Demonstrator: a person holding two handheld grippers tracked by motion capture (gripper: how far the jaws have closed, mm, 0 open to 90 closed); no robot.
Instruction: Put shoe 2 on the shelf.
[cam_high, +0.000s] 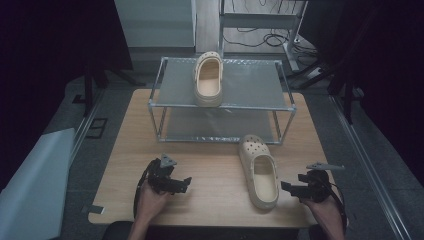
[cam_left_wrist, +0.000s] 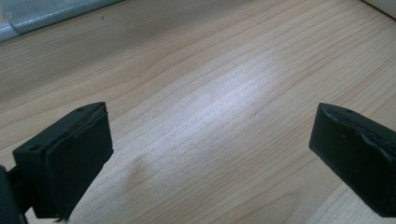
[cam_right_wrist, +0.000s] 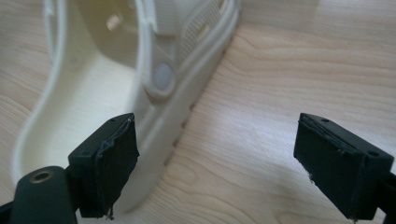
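I work at a pale wooden table (cam_high: 215, 165) with a fine straight grain, and a soft patch of light lies across the boards in my left gripper view. A metal two-tier rack (cam_high: 222, 102) with grey mesh shelves stands at the far half of the table. One cream clog (cam_high: 208, 79) sits on its top shelf, toe toward me. The second cream clog (cam_high: 259, 171) lies on the wood in front of the rack, to my right of centre, toe toward the rack and heel toward me.

My right gripper (cam_high: 291, 188) sits just beside that clog's heel; its jaws stand wide apart with nothing clamped. In my right gripper view the clog (cam_right_wrist: 154, 88) runs up the left side, one jaw level with its side wall and strap rivet, the other over bare wood. My left gripper (cam_high: 186, 184) hangs low over bare table, well apart from the clog, jaws wide apart and empty.

Around the table the room is dim: dark curtains on both sides, grey floor, a white sheet (cam_high: 30, 185) at my left, cables (cam_high: 260, 37) behind the rack
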